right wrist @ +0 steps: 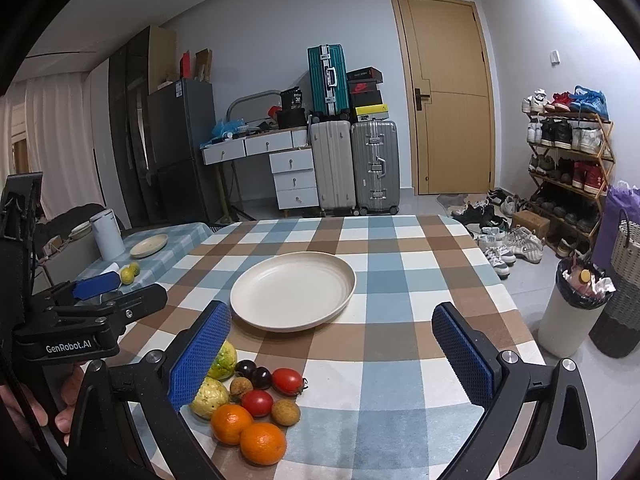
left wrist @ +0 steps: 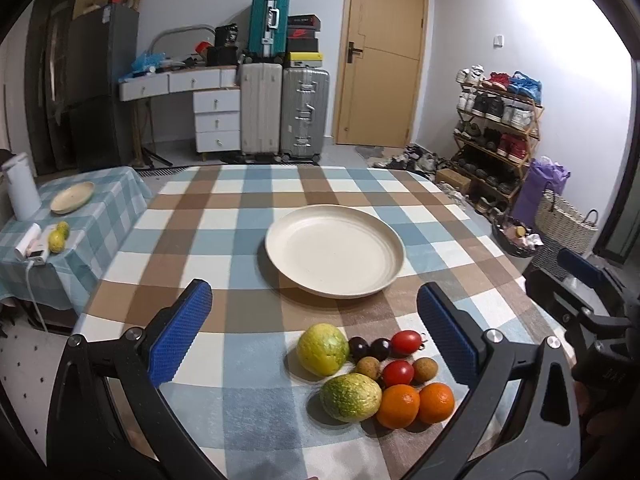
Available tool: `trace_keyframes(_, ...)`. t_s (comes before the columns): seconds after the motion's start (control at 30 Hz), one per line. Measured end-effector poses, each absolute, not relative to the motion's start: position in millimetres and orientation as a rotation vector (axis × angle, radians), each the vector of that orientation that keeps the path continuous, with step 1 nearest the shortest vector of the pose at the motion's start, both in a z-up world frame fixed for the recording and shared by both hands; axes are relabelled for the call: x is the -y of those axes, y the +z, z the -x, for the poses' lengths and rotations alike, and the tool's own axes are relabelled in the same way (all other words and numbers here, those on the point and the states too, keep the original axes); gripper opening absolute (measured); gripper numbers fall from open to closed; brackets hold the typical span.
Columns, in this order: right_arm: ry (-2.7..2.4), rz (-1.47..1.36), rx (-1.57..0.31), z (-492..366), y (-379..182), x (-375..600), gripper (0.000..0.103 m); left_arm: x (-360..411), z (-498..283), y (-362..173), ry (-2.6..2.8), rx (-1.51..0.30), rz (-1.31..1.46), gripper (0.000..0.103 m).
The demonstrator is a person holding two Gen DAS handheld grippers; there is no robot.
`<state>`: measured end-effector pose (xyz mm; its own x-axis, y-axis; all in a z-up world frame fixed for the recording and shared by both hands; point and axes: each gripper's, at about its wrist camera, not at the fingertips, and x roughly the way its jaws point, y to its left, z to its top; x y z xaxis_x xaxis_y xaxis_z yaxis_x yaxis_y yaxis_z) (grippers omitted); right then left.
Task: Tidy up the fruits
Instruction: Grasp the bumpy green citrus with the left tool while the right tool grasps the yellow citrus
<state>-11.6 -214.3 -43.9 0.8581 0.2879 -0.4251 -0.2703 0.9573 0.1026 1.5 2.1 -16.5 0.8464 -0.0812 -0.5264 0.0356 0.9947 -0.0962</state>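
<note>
Overall, both grippers were found released and holding nothing. The left gripper (left wrist: 314, 316) stood with its blue pads wide apart above the near part of the table (left wrist: 224, 216), which was covered in a blue, brown and white checked cloth. The right gripper (right wrist: 332, 344) was likewise spread open over the same table, and its left pad (right wrist: 200, 354) partly hid the fruit from its camera.

The fruit lay in one tight cluster near the front edge of the table. From the left wrist view, a yellow-green guava (left wrist: 322, 349) sat at the back left of the cluster, with a second, greener guava (left wrist: 350, 397) in front of it. Two oranges (left wrist: 398, 406) lay side by side at the front right, touching each other. Two dark grapes (left wrist: 359, 347) and a cherry tomato (left wrist: 408, 342) formed the back row, and a second tomato (left wrist: 398, 373) sat between two brown longans (left wrist: 425, 369).

A cream plate (left wrist: 280, 256) stood bare behind the cluster, towards the middle of the table and apart from the fruit.

On a lower side table (left wrist: 120, 188) to the left, a smaller plate (left wrist: 72, 197), a white canister (left wrist: 21, 186) and two yellow-green fruits (left wrist: 56, 241) were noted. Suitcases (left wrist: 262, 110), a door (left wrist: 380, 52) and a shoe rack (left wrist: 496, 136) stood along the far walls.
</note>
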Motion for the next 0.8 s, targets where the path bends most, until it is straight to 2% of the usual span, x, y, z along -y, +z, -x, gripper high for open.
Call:
trace_keyframes(0.3, 0.289, -0.050, -0.478, 7, -51, 215, 0.103, -7, -11, -40, -0.136, -0.625, 0.136, 0.103)
trace_keyframes(0.8, 0.282, -0.075, -0.548, -17, -80, 220, 0.103, -17, -36, -110, -0.262, -0.804, 0.277, 0.101)
